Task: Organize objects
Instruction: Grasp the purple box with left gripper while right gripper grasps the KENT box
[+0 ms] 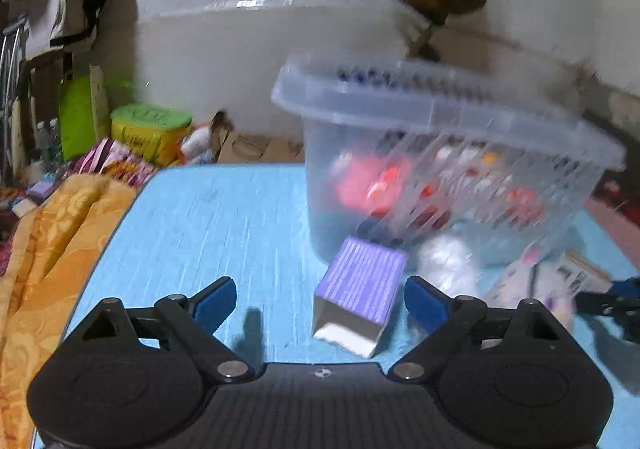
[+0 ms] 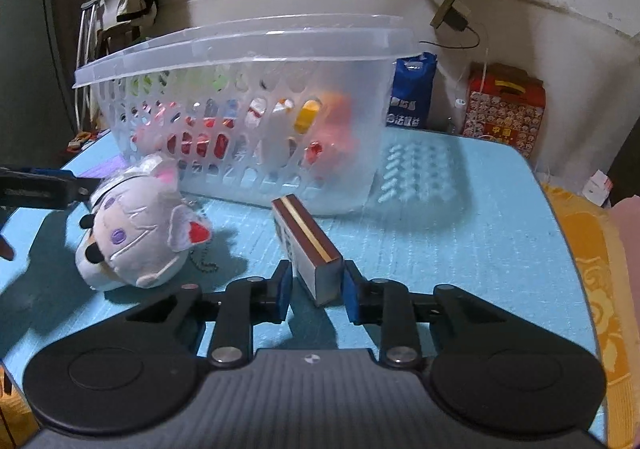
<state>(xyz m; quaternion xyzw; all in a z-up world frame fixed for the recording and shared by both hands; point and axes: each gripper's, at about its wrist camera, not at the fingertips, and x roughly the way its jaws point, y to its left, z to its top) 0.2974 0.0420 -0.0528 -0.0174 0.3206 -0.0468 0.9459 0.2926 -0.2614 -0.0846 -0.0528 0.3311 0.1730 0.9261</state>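
A clear plastic basket (image 1: pixel 452 121) (image 2: pixel 256 53) with several small colourful items stands on the blue table. In the left wrist view a purple box (image 1: pixel 360 289) lies in front of it, between the fingers of my open left gripper (image 1: pixel 320 303), with no pad touching it. A white cat plush (image 2: pixel 140 225) (image 1: pixel 448 265) lies beside it. My right gripper (image 2: pixel 316 285) is shut on a small brown and white box (image 2: pixel 308 245) at the table's surface. My left gripper's tip (image 2: pixel 40 189) shows at the left of the right wrist view.
The blue table (image 1: pixel 224 225) (image 2: pixel 460 249) has an orange patterned cloth (image 1: pixel 48 249) (image 2: pixel 592 249) along its sides. A green and yellow tub (image 1: pixel 148 129) and clutter lie beyond the far left edge. A blue bag (image 2: pixel 412 89) and a red gift box (image 2: pixel 504 109) stand behind the table at the right.
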